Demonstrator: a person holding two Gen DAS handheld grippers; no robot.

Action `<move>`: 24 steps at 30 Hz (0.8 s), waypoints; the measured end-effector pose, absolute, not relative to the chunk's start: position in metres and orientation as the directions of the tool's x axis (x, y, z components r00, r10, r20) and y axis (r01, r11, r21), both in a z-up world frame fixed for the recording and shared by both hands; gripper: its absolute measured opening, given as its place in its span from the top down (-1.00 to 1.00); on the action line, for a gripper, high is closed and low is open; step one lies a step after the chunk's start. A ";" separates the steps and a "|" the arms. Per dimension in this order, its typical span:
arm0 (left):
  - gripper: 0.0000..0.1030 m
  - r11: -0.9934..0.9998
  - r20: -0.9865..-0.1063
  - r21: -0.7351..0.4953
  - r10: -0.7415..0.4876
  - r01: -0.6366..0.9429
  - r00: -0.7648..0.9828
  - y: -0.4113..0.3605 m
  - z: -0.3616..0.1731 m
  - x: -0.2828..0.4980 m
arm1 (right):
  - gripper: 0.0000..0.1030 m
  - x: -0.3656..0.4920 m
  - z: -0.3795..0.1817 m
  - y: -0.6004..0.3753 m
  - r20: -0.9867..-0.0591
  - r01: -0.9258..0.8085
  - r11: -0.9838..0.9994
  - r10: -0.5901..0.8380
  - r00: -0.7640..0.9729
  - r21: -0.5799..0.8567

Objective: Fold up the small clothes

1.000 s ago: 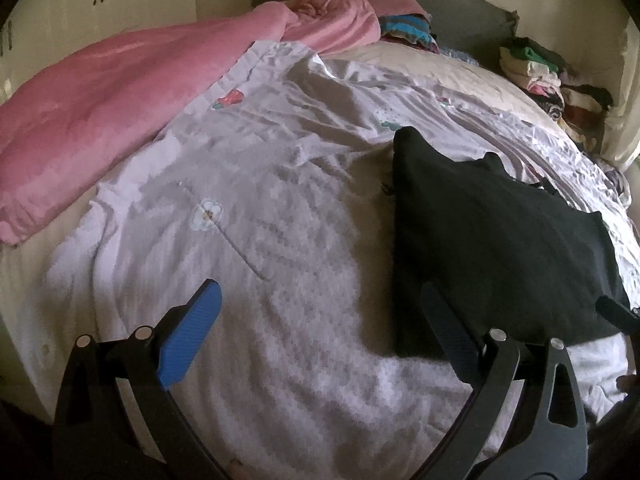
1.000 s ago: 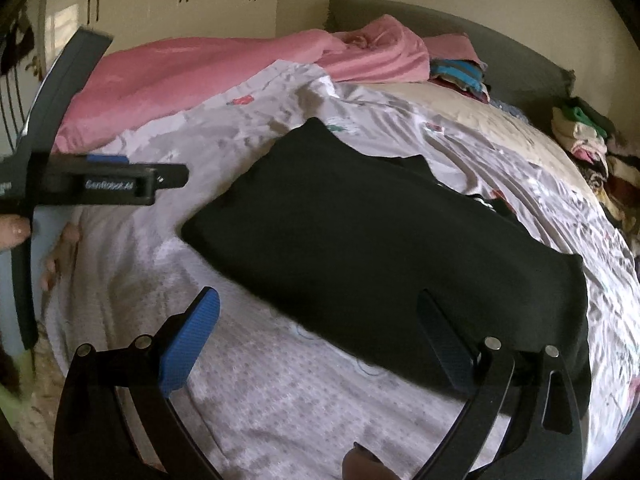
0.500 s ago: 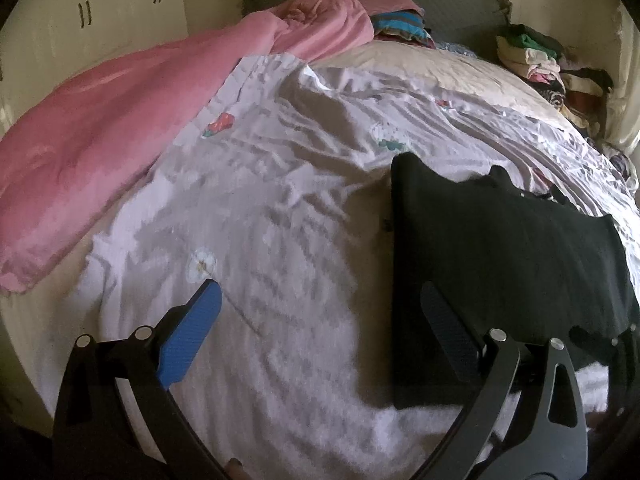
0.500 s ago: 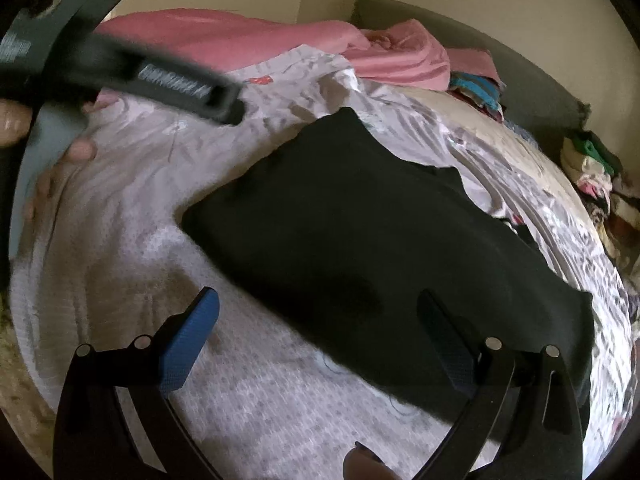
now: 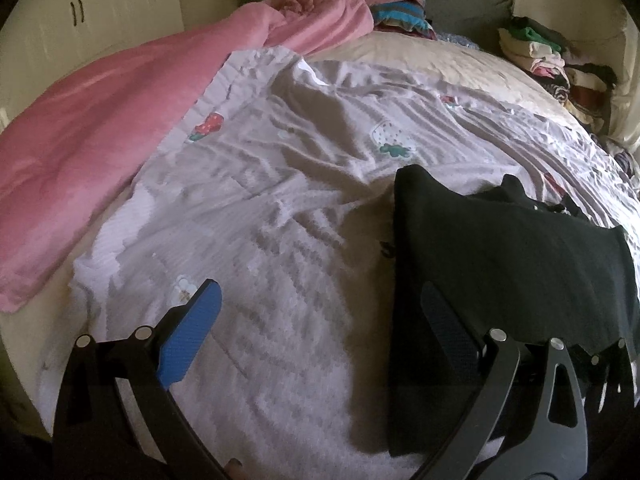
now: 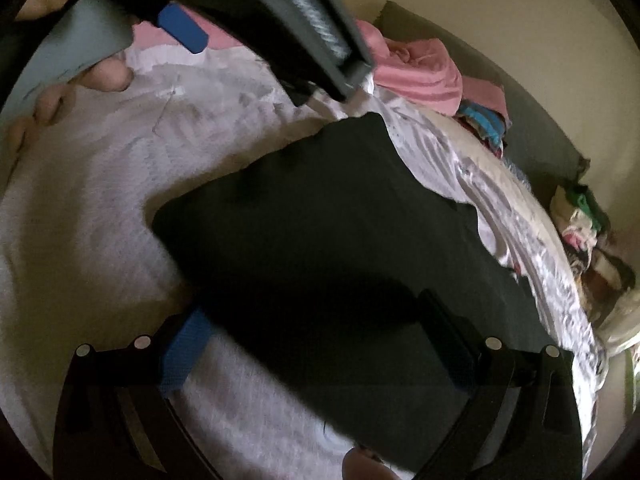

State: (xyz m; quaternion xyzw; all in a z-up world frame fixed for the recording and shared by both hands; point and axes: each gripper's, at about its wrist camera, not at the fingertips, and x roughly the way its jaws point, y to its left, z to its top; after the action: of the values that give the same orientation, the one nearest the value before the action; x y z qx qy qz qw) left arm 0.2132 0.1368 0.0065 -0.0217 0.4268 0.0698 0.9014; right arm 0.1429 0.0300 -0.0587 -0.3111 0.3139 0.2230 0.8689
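A black garment (image 5: 500,260) lies flat on the white printed sheet (image 5: 280,220), right of the middle of the bed. My left gripper (image 5: 318,320) hangs open over the sheet, its right finger above the garment's left edge, nothing held. In the right wrist view the black garment (image 6: 340,240) fills the centre. My right gripper (image 6: 316,332) is open and low over its near edge, and the cloth reaches between the fingers. The left gripper (image 6: 280,8) crosses the top of that view, held by a hand (image 6: 108,74).
A pink blanket (image 5: 120,128) is bunched along the left side of the bed. Stacks of folded clothes (image 5: 552,56) sit at the far right by the grey headboard (image 5: 452,4). Cupboard doors (image 5: 80,12) stand behind on the left.
My right gripper has dropped and closed in on the black garment's near edge. The left gripper has swung up across the top of the right view. Both have stayed open.
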 end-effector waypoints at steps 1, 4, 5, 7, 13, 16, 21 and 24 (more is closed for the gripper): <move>-0.81 0.989 -0.774 0.017 0.106 -0.146 0.624 0.137 0.006 0.217 | -0.91 0.145 -0.060 0.033 -0.677 -0.581 0.700 0.189 0.711 -0.415; -0.81 0.989 -0.777 0.006 0.096 -0.145 0.622 0.139 0.005 0.226 | -0.89 0.148 -0.060 0.039 -0.657 -0.574 0.690 0.187 0.731 -0.442; -0.81 0.990 -0.780 -0.003 0.086 -0.142 0.620 0.139 0.005 0.230 | -0.89 0.150 -0.060 0.040 -0.652 -0.571 0.689 0.186 0.735 -0.446; -0.81 0.990 -0.788 -0.022 0.070 -0.142 0.612 0.140 0.004 0.237 | -0.83 0.152 -0.059 0.042 -0.639 -0.562 0.691 0.186 0.746 -0.455; -0.81 0.991 -0.816 -0.058 0.022 -0.120 0.578 0.132 -0.002 0.261 | 0.13 0.149 -0.049 0.037 -0.608 -0.569 0.696 0.237 0.758 -0.438; -0.81 0.990 -0.832 -0.095 -0.022 -0.104 0.554 0.125 -0.006 0.271 | 0.61 0.145 -0.035 0.027 -0.576 -0.565 0.715 0.276 0.769 -0.412; -0.81 0.989 -0.848 -0.128 -0.073 -0.070 0.525 0.105 -0.010 0.279 | 0.74 0.141 -0.015 0.005 -0.521 -0.529 0.756 0.295 0.801 -0.385; -0.81 0.981 -0.834 -0.190 -0.138 -0.044 0.534 0.094 -0.007 0.276 | 0.75 0.138 -0.005 -0.009 -0.496 -0.506 0.779 0.295 0.817 -0.370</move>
State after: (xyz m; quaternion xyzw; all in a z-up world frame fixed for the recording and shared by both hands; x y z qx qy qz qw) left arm 0.2765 0.0943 -0.0071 -0.0943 0.4819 -0.0271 0.8707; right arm 0.1380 -0.0092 -0.0047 -0.2510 0.2100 0.2179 0.9195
